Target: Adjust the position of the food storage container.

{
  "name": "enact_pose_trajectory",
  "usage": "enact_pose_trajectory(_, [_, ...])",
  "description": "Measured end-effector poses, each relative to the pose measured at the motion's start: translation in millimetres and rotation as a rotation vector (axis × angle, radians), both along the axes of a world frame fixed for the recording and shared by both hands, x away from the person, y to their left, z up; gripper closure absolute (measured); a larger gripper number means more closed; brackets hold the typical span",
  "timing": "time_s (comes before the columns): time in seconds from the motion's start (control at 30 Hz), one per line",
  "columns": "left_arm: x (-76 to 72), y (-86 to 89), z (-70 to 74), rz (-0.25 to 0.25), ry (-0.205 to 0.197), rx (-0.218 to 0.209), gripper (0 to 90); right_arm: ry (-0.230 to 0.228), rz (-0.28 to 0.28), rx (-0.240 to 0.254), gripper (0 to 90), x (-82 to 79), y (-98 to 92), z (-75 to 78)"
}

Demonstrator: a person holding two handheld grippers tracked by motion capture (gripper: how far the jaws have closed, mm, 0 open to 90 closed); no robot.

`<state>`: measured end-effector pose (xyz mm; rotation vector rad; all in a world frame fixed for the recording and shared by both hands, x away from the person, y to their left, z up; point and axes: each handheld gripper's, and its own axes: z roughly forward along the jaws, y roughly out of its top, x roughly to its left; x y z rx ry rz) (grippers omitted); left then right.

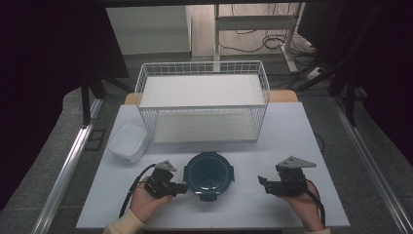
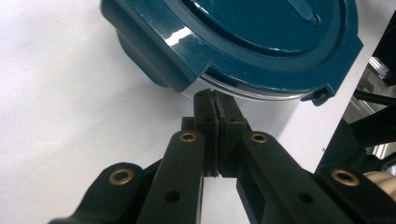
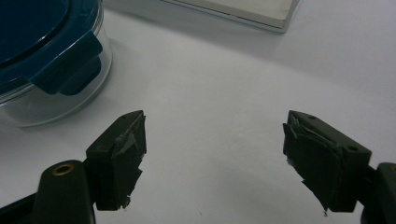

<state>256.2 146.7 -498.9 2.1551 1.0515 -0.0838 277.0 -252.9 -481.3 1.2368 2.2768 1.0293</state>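
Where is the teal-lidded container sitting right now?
In the high view the teal-lidded container sits near the table's front edge, between the left gripper and right gripper, before the wire basket.

Container [image 1: 209, 176] btwn grippers, rack [image 1: 203, 100] behind.

Left black two-jaw gripper [image 1: 181, 188], held in the left hand [image 1: 146, 200]: jaws pressed together, nothing between them. Right black two-jaw gripper [image 1: 263, 184], held in the right hand [image 1: 304, 204]: jaws spread wide, nothing between them.
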Motion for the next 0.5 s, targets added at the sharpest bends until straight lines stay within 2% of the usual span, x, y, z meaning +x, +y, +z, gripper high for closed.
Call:
enact_pose_trajectory(0.1, [-3.0, 12.1, 10.2, 0.036, -0.023, -0.042, 88.0, -0.006, 0.003, 0.004, 21.4, -0.9, -0.2, 1.9])
enact_pose_trajectory(0.2, [-4.8, 23.7, 24.9, 0.082, -0.063, -0.060, 85.1, -0.009, -0.002, 0.016, 21.1, -0.7, -0.2, 2.9])
enact_pose_trajectory(0.23, [-5.2, 27.2, 31.6, 0.120, -0.088, -0.057, 81.1, -0.009, -0.005, 0.022, 21.1, -0.5, -0.5, 3.3])
enact_pose_trajectory(0.27, [-4.8, 29.2, 37.0, 0.149, -0.110, -0.050, 71.8, -0.010, -0.007, 0.028, 21.1, -0.6, -0.3, 3.8])
enact_pose_trajectory(0.37, [-2.0, 31.6, 50.5, 0.207, -0.146, -0.047, 45.5, -0.014, -0.009, 0.038, 21.1, -1.0, 0.1, 6.0])
enact_pose_trajectory(0.43, [1.0, 31.6, 57.8, 0.219, -0.150, -0.069, 35.6, -0.019, -0.010, 0.048, 21.1, -1.7, 0.6, 8.4])
enact_pose_trajectory(0.5, [2.1, 30.1, 59.1, 0.229, -0.155, -0.092, 30.1, -0.022, 0.000, 0.063, 21.1, -2.2, 1.7, 11.1])
